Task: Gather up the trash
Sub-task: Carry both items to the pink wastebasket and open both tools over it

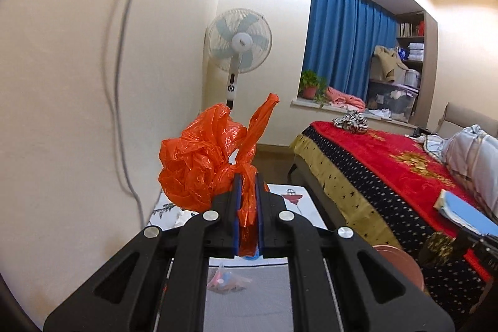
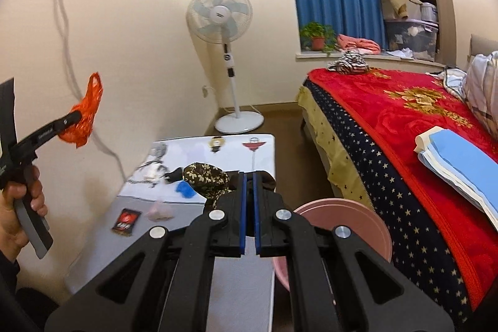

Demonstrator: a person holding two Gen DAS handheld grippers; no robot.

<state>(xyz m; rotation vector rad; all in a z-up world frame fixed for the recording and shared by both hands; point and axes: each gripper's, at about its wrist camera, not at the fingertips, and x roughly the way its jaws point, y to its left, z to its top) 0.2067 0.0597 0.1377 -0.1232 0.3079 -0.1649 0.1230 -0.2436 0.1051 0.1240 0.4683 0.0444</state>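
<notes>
Bedroom: left tongs clamp orange bag (right closed).

Table bearing scattered wrappers

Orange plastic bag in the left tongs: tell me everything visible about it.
The orange plastic bag is thin, glossy, crinkled film, bunched into a loose ball with one handle loop sticking up. The left tongs are shut on a gathered neck of it, blue pads pressing from both sides. It is held up in the air, clear of the table, in front of the cream wall. Nothing else touches it. Whether it holds anything cannot be told.
</notes>
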